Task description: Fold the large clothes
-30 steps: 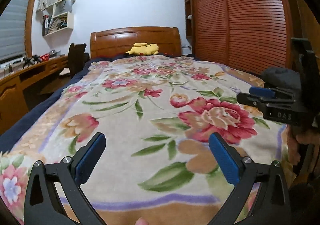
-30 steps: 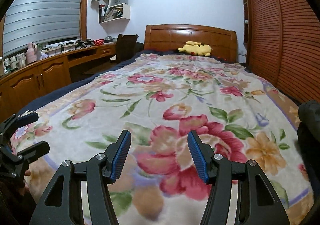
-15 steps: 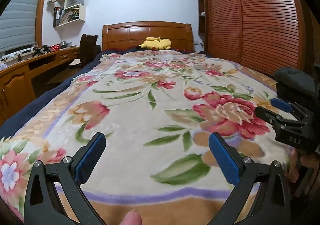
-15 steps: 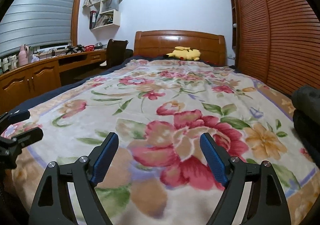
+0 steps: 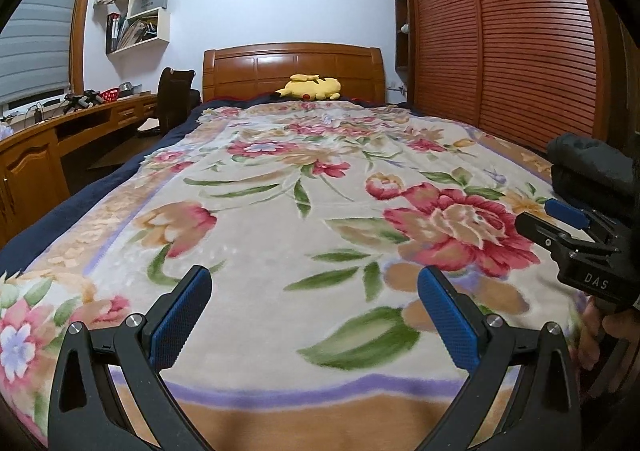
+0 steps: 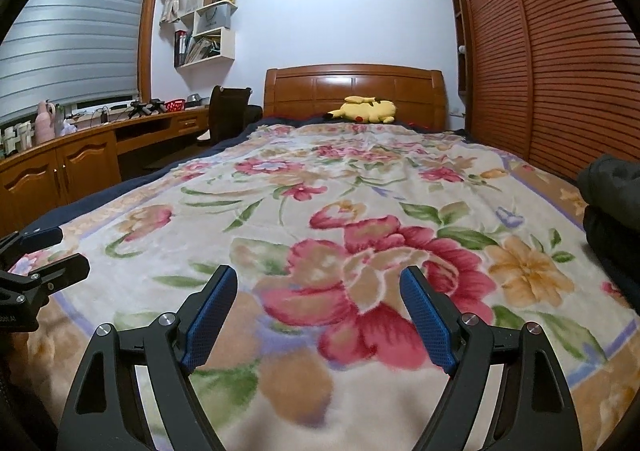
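Observation:
A large floral blanket (image 5: 280,211) covers the bed and fills both views. A dark folded garment (image 5: 588,167) lies on the blanket at its right edge, also seen in the right wrist view (image 6: 612,203). My left gripper (image 5: 314,275) hovers low over the blanket's near border, open, with nothing between its blue pads. My right gripper (image 6: 318,273) is open over a big red flower, also empty. Each gripper shows in the other's view: the right gripper (image 5: 548,217) just in front of the dark garment, the left gripper (image 6: 64,249) at the far left.
A yellow plush toy (image 5: 310,87) lies against the wooden headboard (image 5: 292,63). A slatted wardrobe (image 5: 520,51) lines the right side. A long wooden desk (image 5: 40,155) and a dark chair (image 5: 174,99) stand left of the bed. A person's hand (image 5: 600,327) holds the right gripper.
The right gripper's jaws have spread wider and it has sunk closer to the blanket. The left gripper has stayed almost in place, still open.

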Demonstrator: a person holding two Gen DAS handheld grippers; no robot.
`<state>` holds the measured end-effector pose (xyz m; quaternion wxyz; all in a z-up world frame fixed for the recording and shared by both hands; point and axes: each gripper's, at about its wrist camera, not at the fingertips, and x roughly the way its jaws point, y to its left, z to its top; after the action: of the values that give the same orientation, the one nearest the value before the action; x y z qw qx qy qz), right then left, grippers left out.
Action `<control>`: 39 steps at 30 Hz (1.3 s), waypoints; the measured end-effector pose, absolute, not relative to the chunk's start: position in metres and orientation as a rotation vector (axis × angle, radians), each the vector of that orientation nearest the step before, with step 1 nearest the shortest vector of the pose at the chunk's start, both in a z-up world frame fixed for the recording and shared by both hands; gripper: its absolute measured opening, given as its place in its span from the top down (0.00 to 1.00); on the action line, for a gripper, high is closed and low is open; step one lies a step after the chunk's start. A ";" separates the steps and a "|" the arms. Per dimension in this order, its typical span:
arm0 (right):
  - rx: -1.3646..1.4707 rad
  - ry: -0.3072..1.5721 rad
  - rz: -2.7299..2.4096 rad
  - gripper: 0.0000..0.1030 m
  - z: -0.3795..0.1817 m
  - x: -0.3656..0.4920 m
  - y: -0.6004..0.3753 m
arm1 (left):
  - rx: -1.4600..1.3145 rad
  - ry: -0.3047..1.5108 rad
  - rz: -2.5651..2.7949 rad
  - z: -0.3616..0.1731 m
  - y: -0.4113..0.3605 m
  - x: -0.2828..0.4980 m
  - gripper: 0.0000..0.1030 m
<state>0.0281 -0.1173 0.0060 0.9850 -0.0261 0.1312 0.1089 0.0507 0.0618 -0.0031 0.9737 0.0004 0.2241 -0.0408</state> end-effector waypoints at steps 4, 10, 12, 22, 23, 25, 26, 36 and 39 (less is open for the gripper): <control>-0.044 0.266 0.221 0.18 0.003 0.031 -0.119 | 0.002 0.449 -0.079 -0.003 0.062 0.050 0.00; -0.042 0.263 0.219 0.18 0.001 0.034 -0.121 | -0.002 0.445 -0.074 -0.001 0.064 0.049 0.00; -0.043 0.263 0.220 0.18 0.001 0.034 -0.123 | 0.001 0.445 -0.073 -0.001 0.063 0.049 0.00; -0.043 0.259 0.222 0.18 0.000 0.034 -0.127 | -0.002 0.438 -0.069 0.001 0.066 0.048 0.00; -0.043 0.258 0.221 0.18 0.000 0.034 -0.127 | -0.004 0.437 -0.068 0.002 0.067 0.047 0.00; -0.043 0.257 0.222 0.18 0.000 0.034 -0.128 | -0.005 0.434 -0.064 0.003 0.069 0.047 0.00; -0.043 0.256 0.221 0.18 0.000 0.034 -0.128 | -0.007 0.434 -0.063 0.004 0.069 0.047 0.00; -0.041 0.256 0.225 0.18 -0.001 0.034 -0.130 | -0.005 0.434 -0.062 0.003 0.070 0.047 0.00; -0.040 0.256 0.226 0.18 -0.001 0.034 -0.131 | -0.001 0.433 -0.060 0.003 0.070 0.047 0.00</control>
<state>0.0337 -0.1307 -0.0007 0.9853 -0.0201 0.1272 0.1124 0.0473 0.0699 0.0030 0.9762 -0.0006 0.2149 -0.0300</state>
